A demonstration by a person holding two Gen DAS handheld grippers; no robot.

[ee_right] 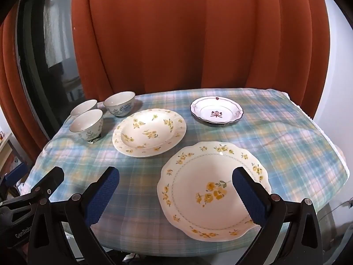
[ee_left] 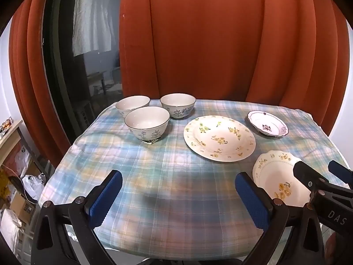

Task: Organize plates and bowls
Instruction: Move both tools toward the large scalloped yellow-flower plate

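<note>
On the table, over a blue and yellow plaid cloth (ee_left: 154, 176), six pieces of crockery sit apart from one another. At the far left three small bowls cluster close together: the nearest bowl (ee_left: 147, 122), the far-left bowl (ee_left: 132, 105) and the far-right bowl (ee_left: 178, 105), all white inside with blue flower patterns outside. To their right lies the round yellow-flowered plate (ee_left: 219, 138), flat on the cloth. Beyond it, at the far right, is the small plate with the red mark (ee_right: 216, 112). Nearest of all, on the right, rests the scalloped yellow-flowered plate (ee_right: 211, 190). The left gripper (ee_left: 178, 195) hangs above bare cloth with its blue pads spread wide and nothing between them. The right gripper (ee_right: 175, 195) is spread just as wide, empty, above the near left edge of the scalloped plate. Behind the table hangs an orange curtain (ee_left: 198, 44)
</note>
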